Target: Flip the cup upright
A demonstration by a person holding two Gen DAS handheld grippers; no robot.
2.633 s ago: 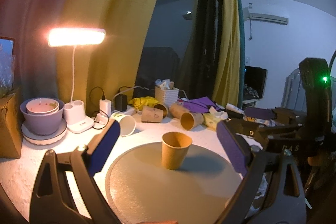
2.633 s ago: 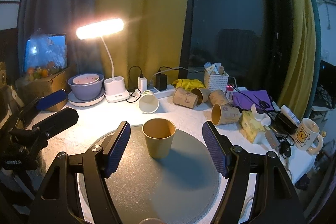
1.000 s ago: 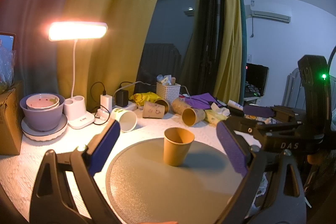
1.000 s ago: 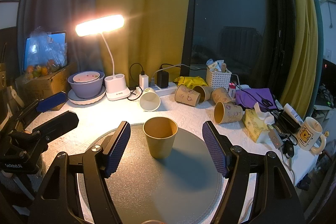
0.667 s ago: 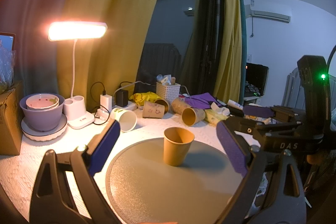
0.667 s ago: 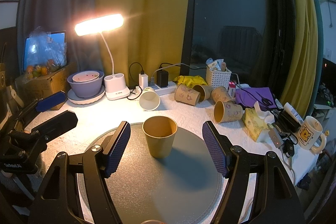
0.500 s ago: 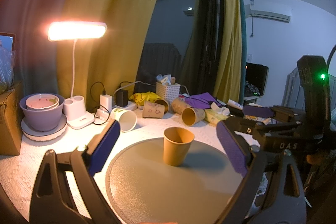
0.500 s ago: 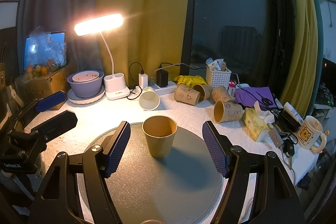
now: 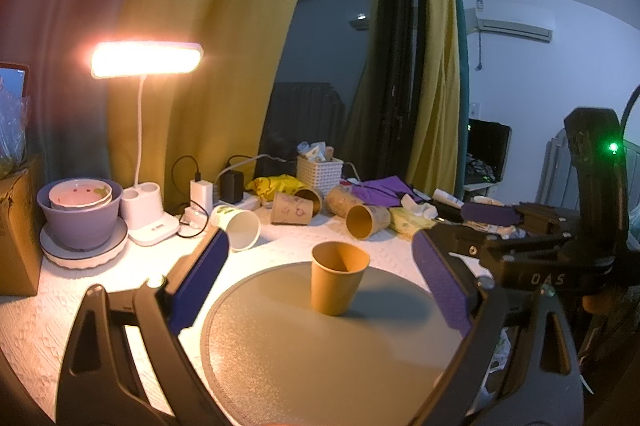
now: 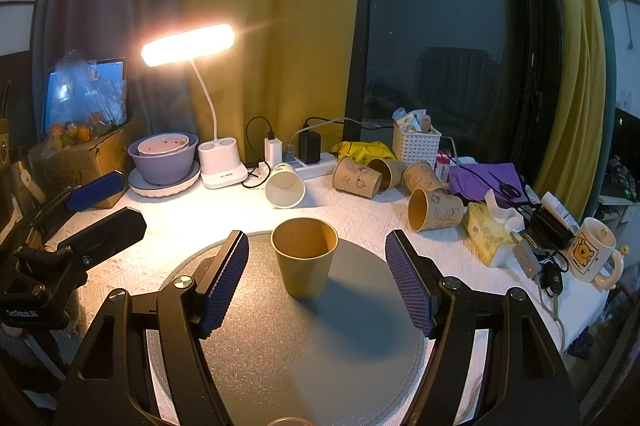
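Observation:
A plain brown paper cup (image 9: 338,281) stands upright, mouth up, near the far edge of a round grey mat (image 9: 304,354); it also shows in the right wrist view (image 10: 304,262) on the mat (image 10: 320,346). My left gripper (image 9: 320,282) is open and empty, its blue pads either side of the cup and short of it. My right gripper (image 10: 316,278) is open and empty, likewise a little behind the cup. The right gripper shows in the left wrist view at the right (image 9: 520,222); the left gripper shows in the right wrist view at the left (image 10: 96,206).
Several paper cups (image 10: 356,178) lie on their sides at the back, beside a white one (image 10: 285,186). A lit desk lamp (image 10: 216,154), stacked bowls (image 10: 164,162), a power strip (image 10: 316,162), a white basket (image 10: 416,146), a tissue box (image 10: 488,230) and a mug (image 10: 592,250) crowd the table.
Nothing has visibly changed over the last second; since 2.6 s ago both views have shifted only slightly, and the cup stays upright on the mat.

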